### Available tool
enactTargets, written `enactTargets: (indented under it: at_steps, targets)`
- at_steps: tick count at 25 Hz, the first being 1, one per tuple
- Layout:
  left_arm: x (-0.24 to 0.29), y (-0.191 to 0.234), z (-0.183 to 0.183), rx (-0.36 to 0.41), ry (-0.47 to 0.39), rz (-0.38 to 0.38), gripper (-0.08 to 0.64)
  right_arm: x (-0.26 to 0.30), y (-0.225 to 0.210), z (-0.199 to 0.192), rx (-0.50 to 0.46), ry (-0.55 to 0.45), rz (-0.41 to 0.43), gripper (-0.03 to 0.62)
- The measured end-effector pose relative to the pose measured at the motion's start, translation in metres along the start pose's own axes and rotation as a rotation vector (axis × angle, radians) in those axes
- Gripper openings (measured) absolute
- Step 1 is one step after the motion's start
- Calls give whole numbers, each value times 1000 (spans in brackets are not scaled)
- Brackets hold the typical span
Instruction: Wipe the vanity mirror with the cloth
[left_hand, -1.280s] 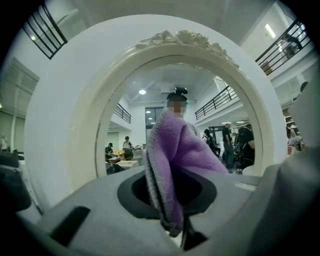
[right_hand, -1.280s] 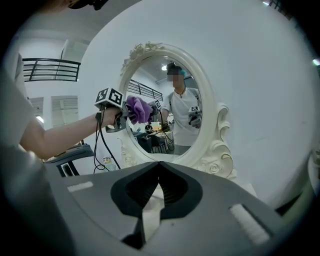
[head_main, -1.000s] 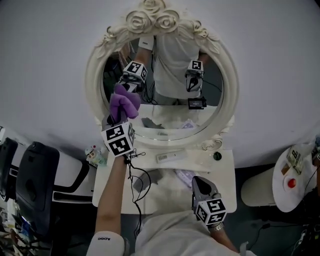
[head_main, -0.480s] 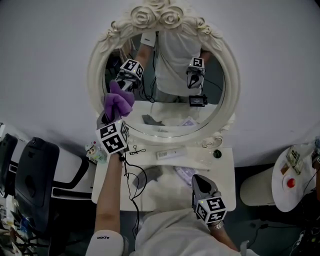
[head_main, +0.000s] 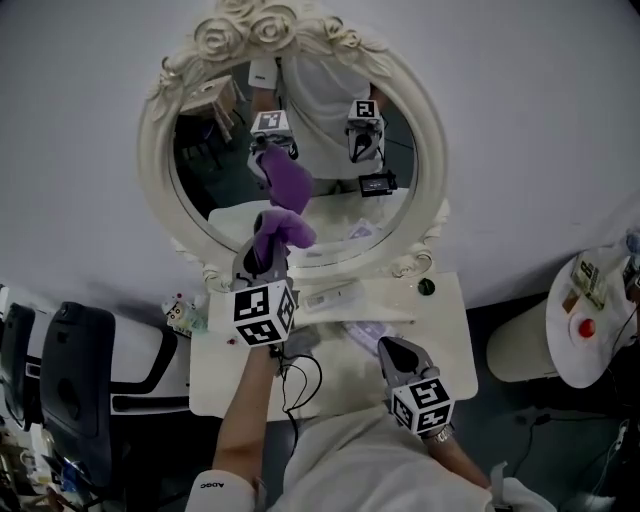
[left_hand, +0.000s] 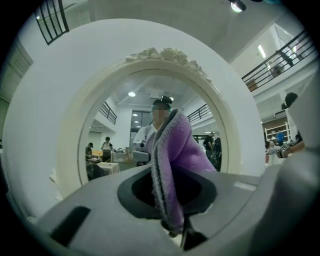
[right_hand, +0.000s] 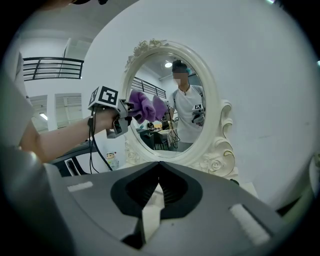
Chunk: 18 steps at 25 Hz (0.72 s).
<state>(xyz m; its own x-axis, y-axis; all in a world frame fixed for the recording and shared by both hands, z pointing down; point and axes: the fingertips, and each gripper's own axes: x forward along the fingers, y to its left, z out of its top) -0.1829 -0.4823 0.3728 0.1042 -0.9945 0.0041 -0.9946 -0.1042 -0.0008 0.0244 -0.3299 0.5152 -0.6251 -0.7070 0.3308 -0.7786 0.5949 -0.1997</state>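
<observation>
- Pinching a bunched purple fleece cloth between the pressed-in jaws of the left gripper, with the fabric standing up out of the jaw gap and its grey-stitched edge facing the camera.
- Holding that cloth up to the lower middle of the oval vanity mirror with the cream, rose-carved frame, seemingly touching the glass, since cloth and reflection are meeting there, though the contact itself is hard to make out.
- Reaching in from the left side in the right gripper view, with the purple bundle sitting against the glass.
- Keeping the right gripper low over the white dressing table, well apart from the mirror, jaws pressed together with nothing between them.
- Lying on the tabletop just below the frame: a flat white rectangular box and a small dark round knob.
</observation>
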Motion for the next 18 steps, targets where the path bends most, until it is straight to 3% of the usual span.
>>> enactTargets:
  at_steps: [8,14,18]
  targets:
    - [46,-131,-49,-2,72,-209,54,-35,-41,-9,57,-10,-137,8]
    - [79,-188,-68,0,115,-245,54,-73,-78,-22,120,-18,-274,8]
    - [92,-191,-78,5,136,-226,54,-86,-90,-31,139,-13,-322,8]
